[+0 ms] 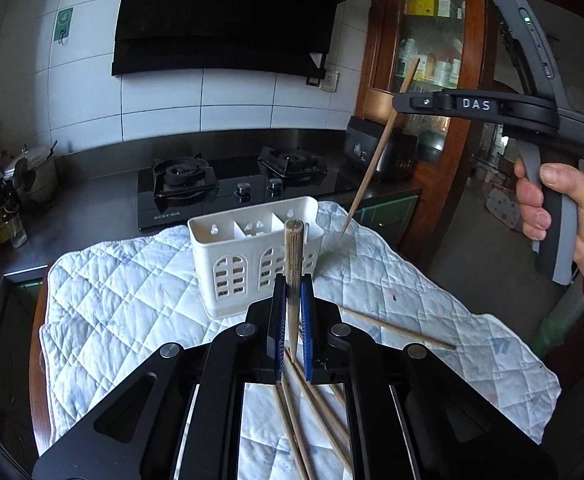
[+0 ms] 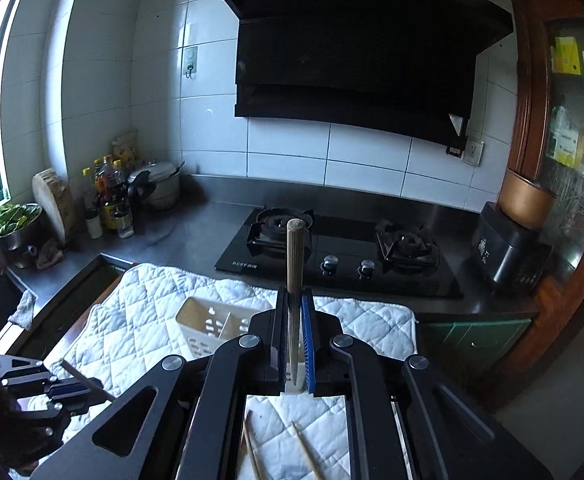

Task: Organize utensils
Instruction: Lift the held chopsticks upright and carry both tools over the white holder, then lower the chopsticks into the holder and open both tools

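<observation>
My left gripper (image 1: 293, 300) is shut on a wooden chopstick (image 1: 293, 256) that stands upright in front of the white slotted utensil holder (image 1: 236, 256). My right gripper (image 2: 295, 320) is shut on another chopstick (image 2: 294, 256), held high above the holder (image 2: 208, 326). In the left wrist view the right gripper (image 1: 401, 102) hangs up at the right, and its chopstick (image 1: 375, 160) slants down to the quilt just right of the holder. Several loose chopsticks (image 1: 315, 404) lie on the white quilted cloth (image 1: 124, 300) under my left gripper.
A black two-burner gas stove (image 2: 343, 256) sits behind the cloth on a steel counter. Bottles (image 2: 110, 196), a pot and a bowl of greens (image 2: 14, 220) stand at the far left. A black appliance (image 2: 507, 248) and a wooden cabinet (image 1: 431, 40) are at the right.
</observation>
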A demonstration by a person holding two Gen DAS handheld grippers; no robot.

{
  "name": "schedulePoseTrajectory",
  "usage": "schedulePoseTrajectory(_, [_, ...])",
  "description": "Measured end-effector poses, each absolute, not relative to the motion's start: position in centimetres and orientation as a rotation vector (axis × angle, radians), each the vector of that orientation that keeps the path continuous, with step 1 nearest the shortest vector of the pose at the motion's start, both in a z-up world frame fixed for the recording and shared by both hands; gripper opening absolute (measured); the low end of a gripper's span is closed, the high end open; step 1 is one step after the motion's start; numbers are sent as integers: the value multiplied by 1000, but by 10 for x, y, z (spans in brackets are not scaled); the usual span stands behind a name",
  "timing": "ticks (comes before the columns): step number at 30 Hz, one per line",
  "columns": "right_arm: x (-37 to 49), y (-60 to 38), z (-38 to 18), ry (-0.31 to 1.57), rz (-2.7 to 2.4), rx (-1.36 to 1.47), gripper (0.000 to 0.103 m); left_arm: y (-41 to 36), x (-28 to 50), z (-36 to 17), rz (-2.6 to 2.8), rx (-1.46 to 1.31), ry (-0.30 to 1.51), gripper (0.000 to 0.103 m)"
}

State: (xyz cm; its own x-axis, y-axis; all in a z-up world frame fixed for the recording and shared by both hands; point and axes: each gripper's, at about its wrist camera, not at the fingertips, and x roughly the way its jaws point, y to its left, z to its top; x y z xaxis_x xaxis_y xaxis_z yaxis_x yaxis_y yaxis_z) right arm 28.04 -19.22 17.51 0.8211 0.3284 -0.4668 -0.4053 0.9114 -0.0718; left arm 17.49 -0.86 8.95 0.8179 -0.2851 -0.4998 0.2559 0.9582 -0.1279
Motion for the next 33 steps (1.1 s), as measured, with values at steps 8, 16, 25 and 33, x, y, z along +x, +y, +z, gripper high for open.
schedulePoseTrajectory(8, [330,-168,151,515,362,-184,7,8,201,147,-235,-37,422,6])
schedulePoseTrajectory(16, [347,-162,111,587,358,-202,7,12,246,171,-143,-34,334,6])
schedulePoseTrajectory(25, [348,-168,92,619,372,-199,7,14,282,143,-86,-43,422,6])
schedulePoseTrajectory(33, [344,-176,93,612,367,-173,9,23,293,117,-105,-90,492,8])
